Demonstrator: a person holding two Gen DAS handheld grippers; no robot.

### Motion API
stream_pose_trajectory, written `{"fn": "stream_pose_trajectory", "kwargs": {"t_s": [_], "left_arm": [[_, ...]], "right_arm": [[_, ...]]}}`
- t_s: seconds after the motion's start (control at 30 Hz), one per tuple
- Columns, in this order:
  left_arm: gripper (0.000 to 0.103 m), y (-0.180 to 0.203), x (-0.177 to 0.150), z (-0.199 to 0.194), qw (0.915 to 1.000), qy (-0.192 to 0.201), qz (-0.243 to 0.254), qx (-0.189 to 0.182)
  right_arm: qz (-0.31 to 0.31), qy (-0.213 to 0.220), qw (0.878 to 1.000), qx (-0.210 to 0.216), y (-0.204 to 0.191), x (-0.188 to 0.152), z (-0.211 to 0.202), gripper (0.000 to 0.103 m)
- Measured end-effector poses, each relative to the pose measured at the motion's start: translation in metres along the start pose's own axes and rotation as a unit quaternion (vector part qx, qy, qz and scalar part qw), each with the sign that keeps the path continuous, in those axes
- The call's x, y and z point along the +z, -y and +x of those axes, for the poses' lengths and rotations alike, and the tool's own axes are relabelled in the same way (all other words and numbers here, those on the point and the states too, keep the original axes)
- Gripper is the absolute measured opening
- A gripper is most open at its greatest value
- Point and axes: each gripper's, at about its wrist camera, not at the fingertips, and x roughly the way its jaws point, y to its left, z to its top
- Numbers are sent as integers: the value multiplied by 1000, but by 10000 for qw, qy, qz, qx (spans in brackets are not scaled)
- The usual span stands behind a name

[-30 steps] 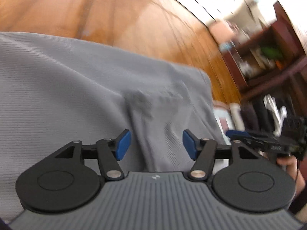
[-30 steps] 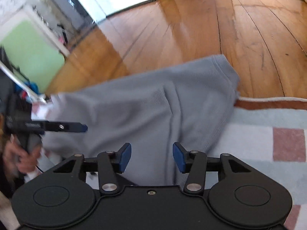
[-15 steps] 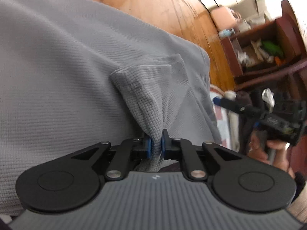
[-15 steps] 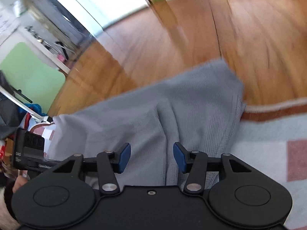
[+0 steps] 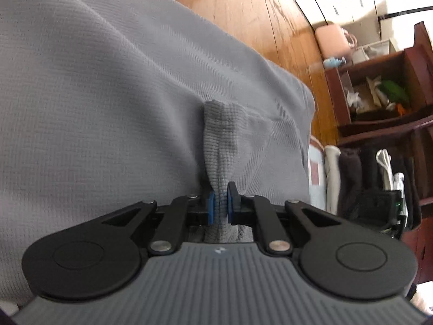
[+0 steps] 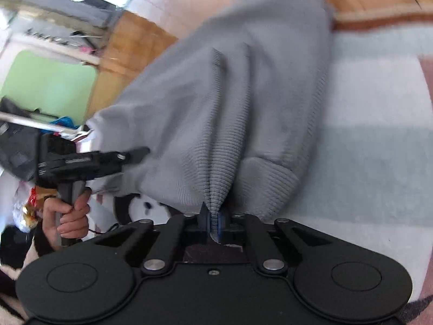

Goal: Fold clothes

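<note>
The right tool [image 6: 213, 223] has just snapped shut, and now its blue pads pinch a bunched ridge of the gray shirt [image 6: 243, 94]. Half a second ago its jaws stood apart with the cloth only lying between them. The left tool [image 5: 219, 208] closed a little sooner and now pinches its own fold of the gray shirt. A second ago both tools were spread wide over the cloth.

The gray shirt lies partly on the wood floor [image 5: 243, 21] and partly on the pale rug [image 6: 379, 108]. In the right view, a hand [image 6: 70, 214] holds the left tool by its handle.

With both tools gripping, the shirt looks ready to be lifted and folded over.
</note>
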Motion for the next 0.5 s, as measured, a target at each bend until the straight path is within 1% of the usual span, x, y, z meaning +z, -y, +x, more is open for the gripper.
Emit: {"fn": "stream_pose_trajectory", "kwargs": {"t_s": [0.03, 0.07, 0.1, 0.17, 0.2, 0.23, 0.27, 0.33, 0.4, 0.43, 0.47, 0.5], "left_arm": [[7, -1, -3, -3, 10000, -8, -33, 69], [7, -3, -5, -7, 9999, -13, -70, 140], [8, -1, -7, -11, 9996, -7, -50, 284], [9, 5, -9, -19, 9982, 9, 7, 598], [9, 13, -10, -23, 9955, 114, 294, 891], [10, 23, -11, -25, 9898, 256, 651, 1242], [10, 29, -11, -27, 9841, 368, 877, 1497], [11, 33, -8, -31, 9791, 568, 1032, 1658], [11, 34, -5, -38, 9753, 811, 1122, 1724], [11, 36, -4, -42, 9731, 931, 1226, 1715], [11, 38, -3, -45, 9706, 1050, 1340, 1701], [11, 39, -1, -48, 9736, 1096, 1321, 1506]], "right_arm": [[-67, -145, 9998, 70, -2, 3, 0, 6], [-114, -331, 9994, -5, -2, 5, 1, 6], [-143, -477, 9987, -97, -2, 8, 3, 6], [20, -581, 9981, -186, 4, 11, 8, 6], [-45, -613, 9978, -243, 1, 11, 9, 6], [-110, -646, 9974, -299, -2, 10, 9, 6], [-180, -680, 9969, -356, -5, 10, 10, 6], [-437, -782, 9948, -486, -15, 10, 10, 6], [-627, -895, 9907, -809, -21, 11, 6, 6], [-728, -923, 9848, -1275, -28, 10, 5, 7], [-888, -798, 9706, -2088, -39, 9, 1, 12], [-1044, -654, 9508, -2843, -51, 8, -2, 20]]}}
